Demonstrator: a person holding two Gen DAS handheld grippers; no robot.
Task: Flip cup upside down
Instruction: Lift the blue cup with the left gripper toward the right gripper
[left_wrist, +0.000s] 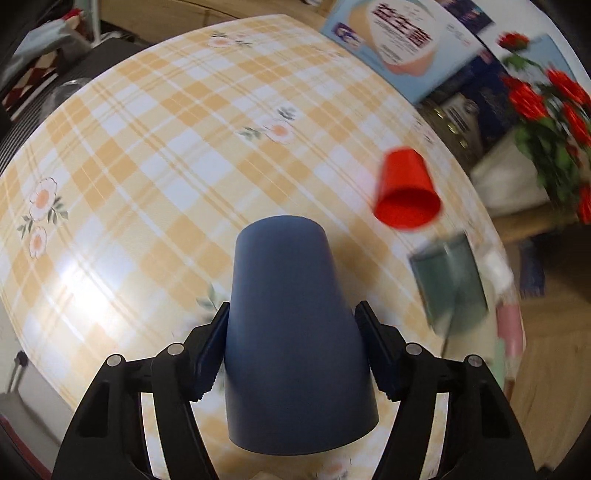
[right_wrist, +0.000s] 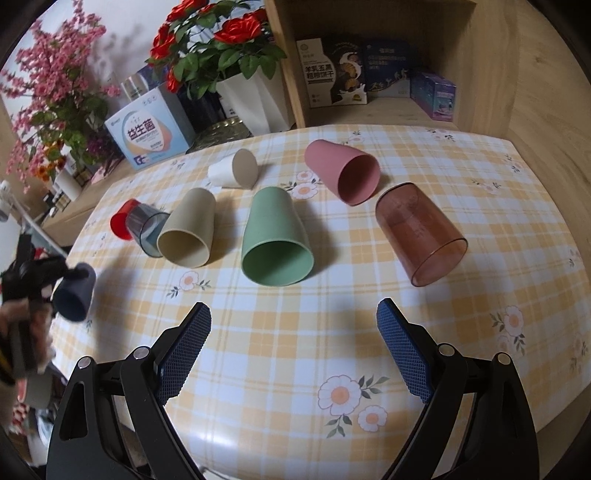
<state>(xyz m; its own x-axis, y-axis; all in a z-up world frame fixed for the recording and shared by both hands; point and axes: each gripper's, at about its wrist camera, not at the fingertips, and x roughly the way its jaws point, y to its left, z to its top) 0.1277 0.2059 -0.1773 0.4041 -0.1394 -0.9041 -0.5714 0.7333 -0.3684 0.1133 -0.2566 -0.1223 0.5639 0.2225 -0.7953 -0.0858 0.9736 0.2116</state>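
My left gripper is shut on a dark blue cup, held above the checked tablecloth with its closed base pointing away from the camera. It also shows in the right wrist view at the table's left edge. My right gripper is open and empty over the table's near side. Several cups lie on their sides: red, clear grey, beige, green, pink, white and transparent brown.
A blue-white box, a white pot of red roses and pink blossoms stand behind the table. A wooden shelf with boxes is at the back right. The red cup shows right of my left gripper.
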